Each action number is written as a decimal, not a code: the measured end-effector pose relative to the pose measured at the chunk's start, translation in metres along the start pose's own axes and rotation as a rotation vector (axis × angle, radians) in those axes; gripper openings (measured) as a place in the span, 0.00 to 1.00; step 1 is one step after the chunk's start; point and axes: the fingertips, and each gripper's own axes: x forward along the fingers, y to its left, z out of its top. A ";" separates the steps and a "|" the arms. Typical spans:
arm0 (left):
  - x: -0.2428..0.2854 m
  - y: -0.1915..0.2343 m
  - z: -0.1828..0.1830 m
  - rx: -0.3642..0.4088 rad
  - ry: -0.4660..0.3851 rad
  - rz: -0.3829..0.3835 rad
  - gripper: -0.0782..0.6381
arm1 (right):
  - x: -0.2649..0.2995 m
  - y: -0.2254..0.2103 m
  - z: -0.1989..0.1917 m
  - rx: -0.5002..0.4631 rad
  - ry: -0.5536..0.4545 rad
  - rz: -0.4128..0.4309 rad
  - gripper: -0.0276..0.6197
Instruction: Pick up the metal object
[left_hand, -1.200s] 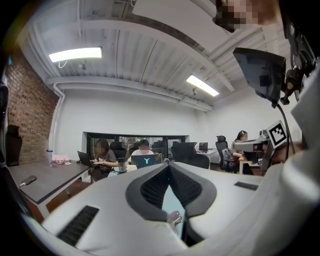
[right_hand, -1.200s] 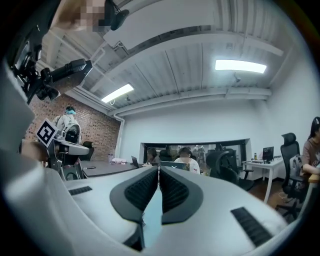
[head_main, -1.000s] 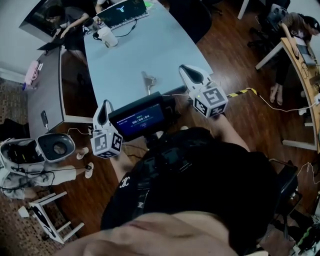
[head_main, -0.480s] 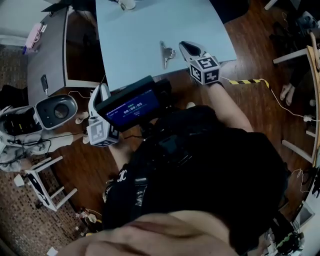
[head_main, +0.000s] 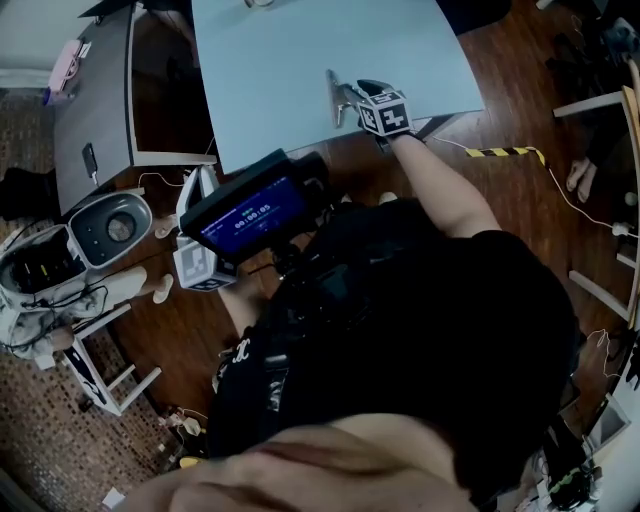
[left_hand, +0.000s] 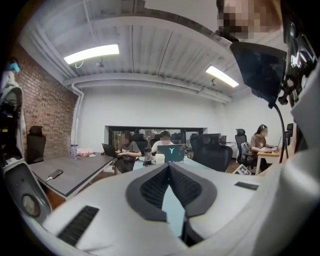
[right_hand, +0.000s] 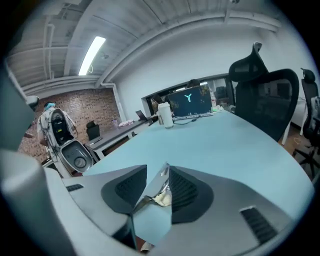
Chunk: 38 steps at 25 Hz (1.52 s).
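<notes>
The metal object (head_main: 335, 95), a shiny spring clip, lies near the front edge of the light blue table (head_main: 300, 45). My right gripper (head_main: 351, 92) has reached it from the right. In the right gripper view the clip (right_hand: 159, 191) lies between the jaws of that gripper (right_hand: 157, 173); the jaws are opening, and a gap shows on the left side of the clip. My left gripper (head_main: 198, 186) hangs off the table at the lower left, partly behind a screen. In its own view the left gripper (left_hand: 169, 166) has its tips together with nothing in them.
A screen (head_main: 252, 212) on a chest mount sits between the grippers. A dark grey desk (head_main: 95, 100) stands left of the table, and a white device (head_main: 105, 228) sits on the floor. A laptop (right_hand: 190, 102), a cup (right_hand: 165, 116) and a black office chair (right_hand: 265, 105) are at the far end.
My right gripper has moved left along the table's front edge to the clip, and its jaws now stand on either side of it. The left gripper stays low at the left.
</notes>
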 end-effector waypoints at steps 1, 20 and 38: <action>0.001 -0.001 0.000 0.003 0.002 -0.005 0.13 | 0.006 -0.003 -0.008 0.008 0.019 -0.012 0.27; -0.004 -0.005 -0.003 0.035 0.002 0.005 0.13 | 0.054 -0.017 -0.058 0.080 0.155 0.023 0.26; 0.018 -0.019 0.002 0.016 -0.017 -0.096 0.13 | -0.021 -0.023 0.052 -0.136 -0.159 -0.026 0.08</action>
